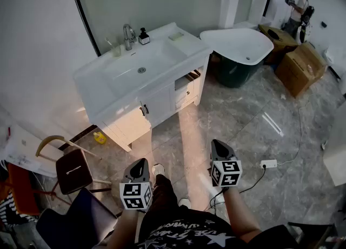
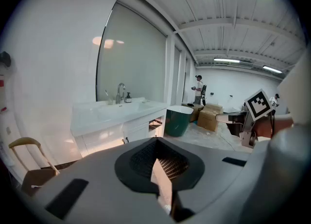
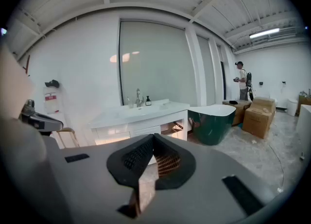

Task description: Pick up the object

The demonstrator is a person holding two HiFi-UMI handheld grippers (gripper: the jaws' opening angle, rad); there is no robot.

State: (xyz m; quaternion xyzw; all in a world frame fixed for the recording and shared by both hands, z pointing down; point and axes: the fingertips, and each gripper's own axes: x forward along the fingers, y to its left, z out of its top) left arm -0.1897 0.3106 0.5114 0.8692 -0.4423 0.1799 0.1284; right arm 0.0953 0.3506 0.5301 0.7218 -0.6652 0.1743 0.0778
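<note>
The left gripper (image 1: 141, 163) and the right gripper (image 1: 218, 146) are held side by side, low in front of the person's body. They are well apart and both point forward, the right one slightly further ahead. Each gripper's jaws are closed together and empty, and a bare right forearm (image 1: 240, 213) runs back from the right gripper.

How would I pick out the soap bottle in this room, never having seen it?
Find the white vanity against the wall. At the back of its counter, just right of the chrome tap, stands the soap bottle: small, pump-topped, the only dark item up there.
</note>
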